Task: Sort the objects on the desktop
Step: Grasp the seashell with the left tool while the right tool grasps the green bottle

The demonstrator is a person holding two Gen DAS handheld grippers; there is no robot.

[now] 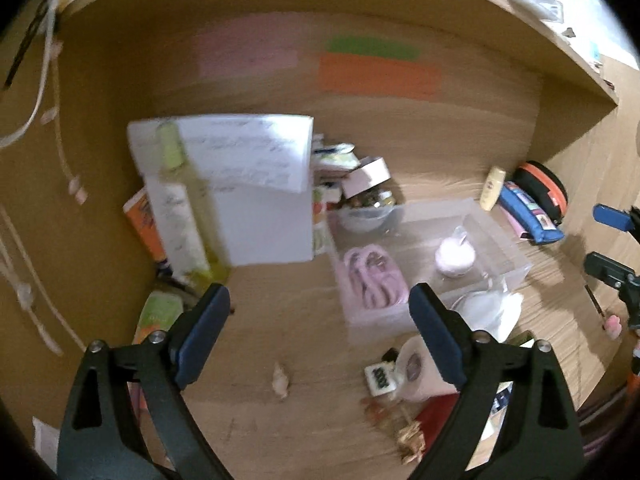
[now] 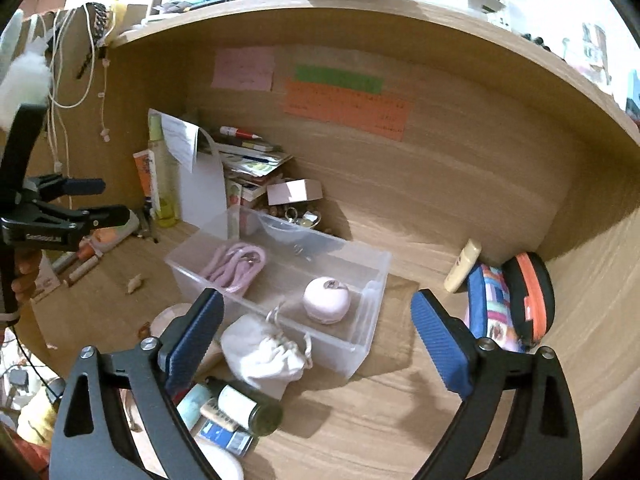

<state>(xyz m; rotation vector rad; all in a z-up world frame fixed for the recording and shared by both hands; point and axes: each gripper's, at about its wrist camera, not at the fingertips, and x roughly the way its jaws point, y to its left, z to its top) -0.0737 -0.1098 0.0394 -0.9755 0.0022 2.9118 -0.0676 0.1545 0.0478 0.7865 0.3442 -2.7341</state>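
A wooden desk sits inside a wood-walled alcove with pink, green and orange notes stuck on the back panel. On it, a clear plastic bin holds a coiled pink cable and a round pink case. Touching the bin's near wall lies a white drawstring pouch; a dark bottle lies beyond that. Right of the bin stands a patterned pencil case. Both the left gripper and right gripper hover spread wide, holding nothing.

You're looking at one clear bin holding two things: one pink cable and one pink round case. Three sticky notes are showing at the upper centre.
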